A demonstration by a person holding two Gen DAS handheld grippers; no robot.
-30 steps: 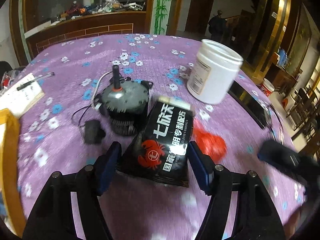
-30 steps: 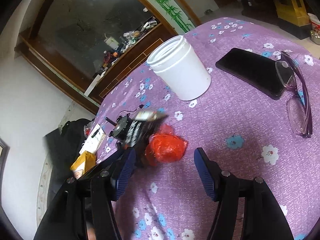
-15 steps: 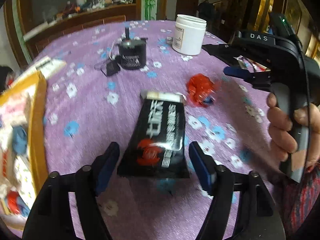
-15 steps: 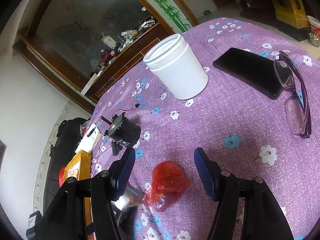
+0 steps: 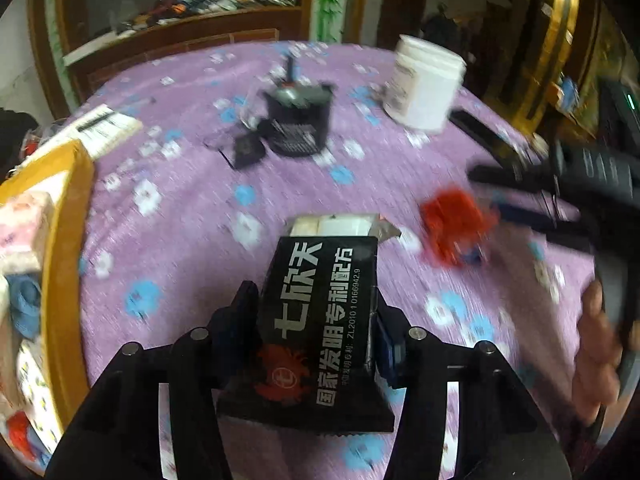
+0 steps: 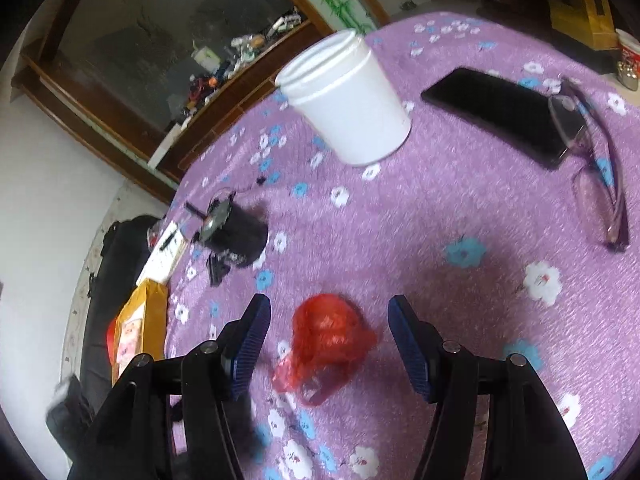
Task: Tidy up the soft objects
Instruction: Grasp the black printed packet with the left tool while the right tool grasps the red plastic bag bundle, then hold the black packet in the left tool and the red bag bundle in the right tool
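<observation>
Left hand-held gripper [image 5: 316, 328]: jaws just closed in, now clamped on the black packet [image 5: 320, 320], raised over the counter [image 6: 460, 208]. Right hand-held gripper [image 6: 330, 340]: jaws apart, straddling the red bag [image 6: 330, 336] lying on the counter, not touching.

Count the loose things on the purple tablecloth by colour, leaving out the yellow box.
Black: 3, foil pouch, motor, phone
White: 1, jar
Red: 1, plastic bag
Purple: 1, glasses
Total: 6
</observation>
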